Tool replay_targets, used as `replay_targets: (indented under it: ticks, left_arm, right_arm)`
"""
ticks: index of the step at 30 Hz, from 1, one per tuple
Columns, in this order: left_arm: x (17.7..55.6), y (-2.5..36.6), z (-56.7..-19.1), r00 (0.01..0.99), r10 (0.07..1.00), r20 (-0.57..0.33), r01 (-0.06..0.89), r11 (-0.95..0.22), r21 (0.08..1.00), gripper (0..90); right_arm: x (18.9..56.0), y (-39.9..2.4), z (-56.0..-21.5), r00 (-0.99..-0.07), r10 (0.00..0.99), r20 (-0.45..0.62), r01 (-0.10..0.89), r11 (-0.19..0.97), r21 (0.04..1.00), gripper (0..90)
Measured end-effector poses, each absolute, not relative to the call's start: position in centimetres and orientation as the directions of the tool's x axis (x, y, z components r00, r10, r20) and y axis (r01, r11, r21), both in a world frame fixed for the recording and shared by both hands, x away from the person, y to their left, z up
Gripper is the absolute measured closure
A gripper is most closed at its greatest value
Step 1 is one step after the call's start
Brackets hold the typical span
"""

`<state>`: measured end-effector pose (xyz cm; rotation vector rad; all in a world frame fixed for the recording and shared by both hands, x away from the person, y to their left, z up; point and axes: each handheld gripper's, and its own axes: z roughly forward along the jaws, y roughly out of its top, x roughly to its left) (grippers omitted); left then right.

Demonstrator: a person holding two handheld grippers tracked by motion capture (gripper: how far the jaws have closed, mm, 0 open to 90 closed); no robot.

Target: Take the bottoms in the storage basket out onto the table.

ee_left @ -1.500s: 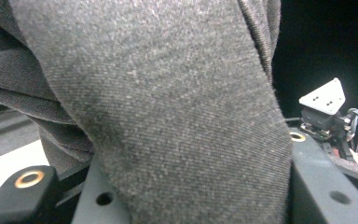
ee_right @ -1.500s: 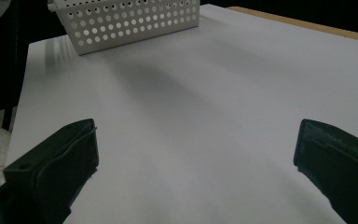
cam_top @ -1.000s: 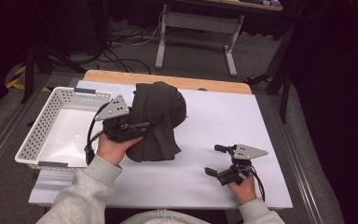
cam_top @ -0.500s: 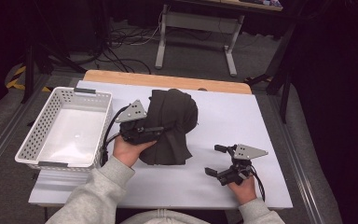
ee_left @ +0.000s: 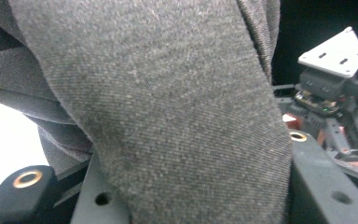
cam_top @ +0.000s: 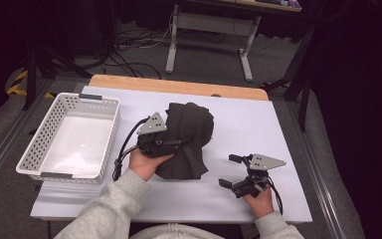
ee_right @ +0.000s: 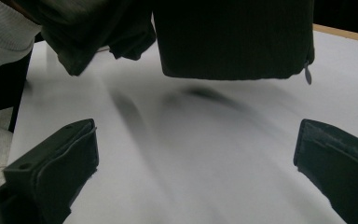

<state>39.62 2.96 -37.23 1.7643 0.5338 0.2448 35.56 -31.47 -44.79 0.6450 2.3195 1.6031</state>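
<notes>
My left gripper is clamped on a dark garment, cloth pinched between the jaws; in the left gripper view the grey twill drapes right over them. The garment sits bunched mid-table on the white sheet, just right of the white perforated basket, apart from it. In the right gripper view its hem hangs just off the sheet, with a zipper pull at the corner. My right gripper rests low near the front right, jaws spread wide, nothing between them. Open sheet lies between it and the garment, more toward the right edge and far wooden edge. The basket interior is bare.
</notes>
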Motion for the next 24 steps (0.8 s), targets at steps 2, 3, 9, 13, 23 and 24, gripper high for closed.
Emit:
replay_targets:
  ticks: [2, 3, 9, 13, 23, 24]
  left_arm:
    - [39.9, 2.9, -37.7, 0.868, 0.482, -0.120, 0.235, -0.185, 0.954, 57.9]
    - [40.0, 2.8, -37.8, 0.866, 0.485, -0.122, 0.239, -0.187, 0.953, 57.9]
    - [40.6, 2.6, -38.8, 0.861, 0.490, -0.137, 0.266, -0.204, 0.942, 57.6]
    - [40.9, 2.4, -39.1, 0.863, 0.487, -0.136, 0.268, -0.213, 0.940, 57.0]
    - [41.7, 1.6, -40.1, 0.854, 0.505, -0.122, 0.281, -0.250, 0.927, 52.0]
    - [41.7, 1.6, -40.1, 0.853, 0.508, -0.120, 0.281, -0.253, 0.926, 51.3]
  right_arm:
    - [35.6, -31.5, -44.8, -0.871, 0.489, 0.046, 0.215, 0.297, 0.930, 0.8]
    - [35.6, -31.5, -44.8, -0.871, 0.489, 0.046, 0.215, 0.297, 0.930, 0.8]
    - [35.6, -31.5, -44.8, -0.871, 0.488, 0.047, 0.216, 0.296, 0.930, 0.8]
    - [35.6, -31.5, -44.8, -0.871, 0.488, 0.047, 0.217, 0.297, 0.930, 0.8]
    - [35.6, -31.5, -44.8, -0.871, 0.488, 0.047, 0.216, 0.296, 0.930, 0.8]
    - [35.6, -31.5, -44.8, -0.872, 0.488, 0.047, 0.216, 0.296, 0.930, 0.8]
